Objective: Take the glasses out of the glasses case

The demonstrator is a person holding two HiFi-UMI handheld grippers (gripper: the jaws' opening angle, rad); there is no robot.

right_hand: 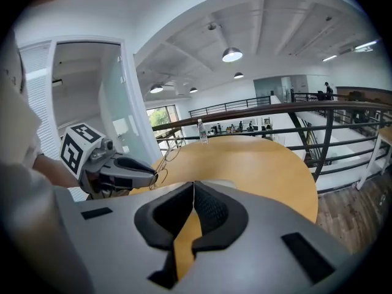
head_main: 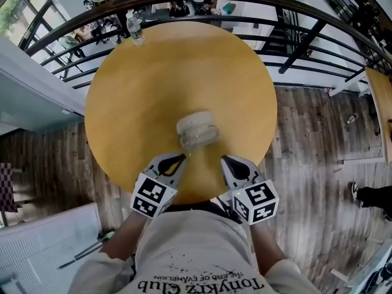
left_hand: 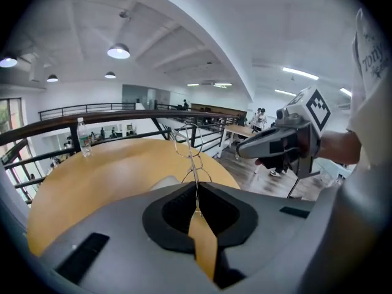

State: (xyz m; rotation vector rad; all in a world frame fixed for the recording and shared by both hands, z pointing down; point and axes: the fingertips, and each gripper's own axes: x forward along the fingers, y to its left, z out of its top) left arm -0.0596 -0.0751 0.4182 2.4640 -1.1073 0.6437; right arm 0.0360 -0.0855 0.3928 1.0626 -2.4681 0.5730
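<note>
The head view shows the layout: the pale grey glasses case (head_main: 197, 129) lies near the middle of the round wooden table (head_main: 153, 78), a clear plastic water bottle (head_main: 135, 28) stands at the far edge, and both claws hover side by side over the near edge, just short of the case. The glasses are hardly more than a faint glint there. The left gripper view makes them plain. The left gripper (left_hand: 196, 187) has its jaws pressed together on one thin arm of the wire-rimmed glasses (left_hand: 195, 164), which stand up out of the jaw tips, clear of the table and on the near side of the case. The right gripper view shows what the other two do not: the right gripper (right_hand: 193, 185) has its black pads closed on each other with nothing between them. It also catches the left claw from the side, with the wire frame sticking out of its tips. The glasses are very slight: a fine pale metal frame, rounded rims and clear lenses through which the railing behind shows.
</note>
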